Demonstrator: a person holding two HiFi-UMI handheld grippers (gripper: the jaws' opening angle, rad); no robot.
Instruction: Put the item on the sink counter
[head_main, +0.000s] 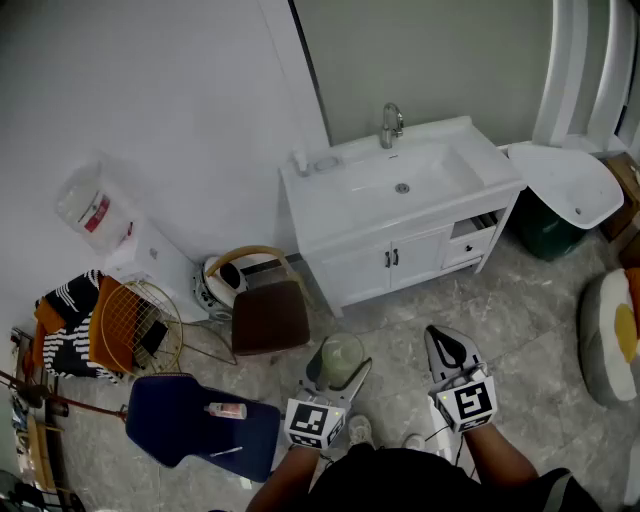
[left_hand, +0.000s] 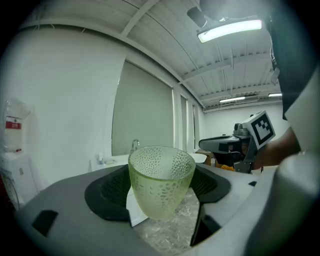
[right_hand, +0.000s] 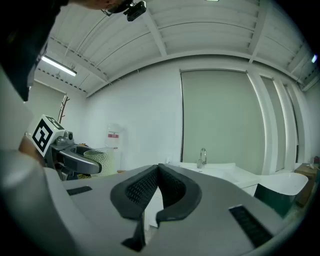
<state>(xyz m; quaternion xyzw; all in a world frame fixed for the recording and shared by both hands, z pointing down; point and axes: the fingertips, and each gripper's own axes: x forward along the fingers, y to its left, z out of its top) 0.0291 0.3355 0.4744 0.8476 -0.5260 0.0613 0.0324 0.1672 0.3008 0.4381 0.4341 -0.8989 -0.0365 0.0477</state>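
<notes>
A pale green dimpled glass cup (left_hand: 161, 180) stands upright between the jaws of my left gripper (left_hand: 160, 187), which is shut on it. In the head view the cup (head_main: 342, 358) hangs above the floor, in front of the white sink counter (head_main: 330, 215) with its basin and chrome tap (head_main: 390, 124). My right gripper (head_main: 447, 352) is beside it on the right, jaws pressed together and holding nothing; its pads (right_hand: 159, 192) meet in the right gripper view. The sink counter (right_hand: 220, 172) shows ahead of both grippers.
A brown stool (head_main: 268, 315) and a wire basket (head_main: 135, 325) stand left of the cabinet. A dark blue seat (head_main: 190, 420) with a small bottle lies at lower left. A white tub (head_main: 570, 185) and a green bin (head_main: 545, 225) are right of the counter.
</notes>
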